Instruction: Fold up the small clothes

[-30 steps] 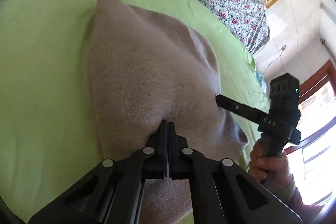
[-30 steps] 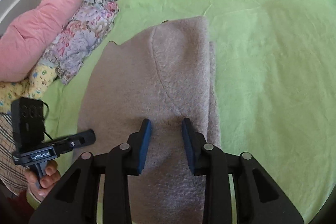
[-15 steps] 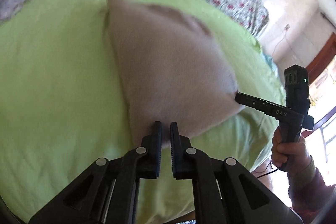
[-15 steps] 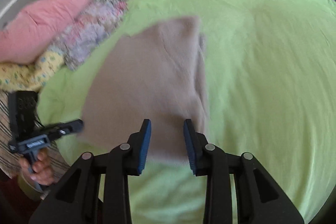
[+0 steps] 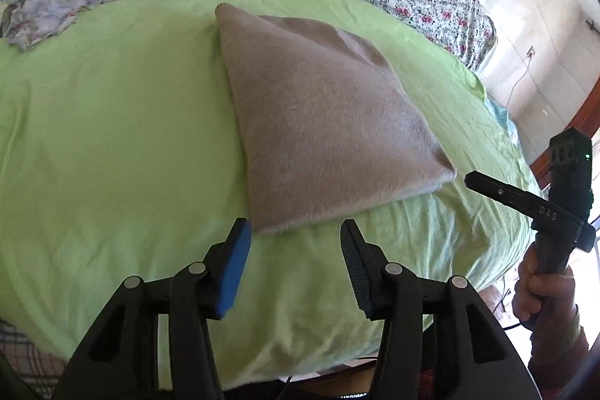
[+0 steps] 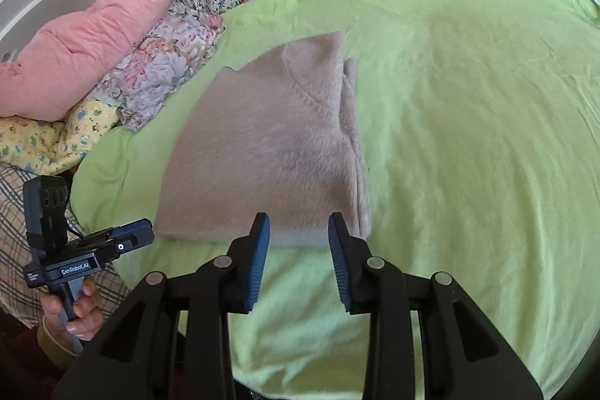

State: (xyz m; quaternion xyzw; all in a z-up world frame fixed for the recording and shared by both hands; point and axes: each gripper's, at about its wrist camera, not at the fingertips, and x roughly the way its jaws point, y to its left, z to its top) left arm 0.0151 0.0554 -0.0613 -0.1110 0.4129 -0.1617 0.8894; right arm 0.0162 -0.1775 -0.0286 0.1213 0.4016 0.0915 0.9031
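beige garment now folded flat on bed | my left gripper let go, jaws opening | right gripper released, empty

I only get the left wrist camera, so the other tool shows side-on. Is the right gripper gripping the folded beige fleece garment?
Observer: No. In the right wrist view the right gripper has its jaws apart with nothing pinched. The folded beige fleece garment lies flat on the lime-green bedsheet.
Operator: Is the fold tidy on that side?
Observer: Not quite. Along its right edge in that view a lower layer sticks out past the top one.
Operator: Anything nearby that I can't see?
Observer: A pink quilted cushion lies beyond the sheet's left edge, apart from the garment.
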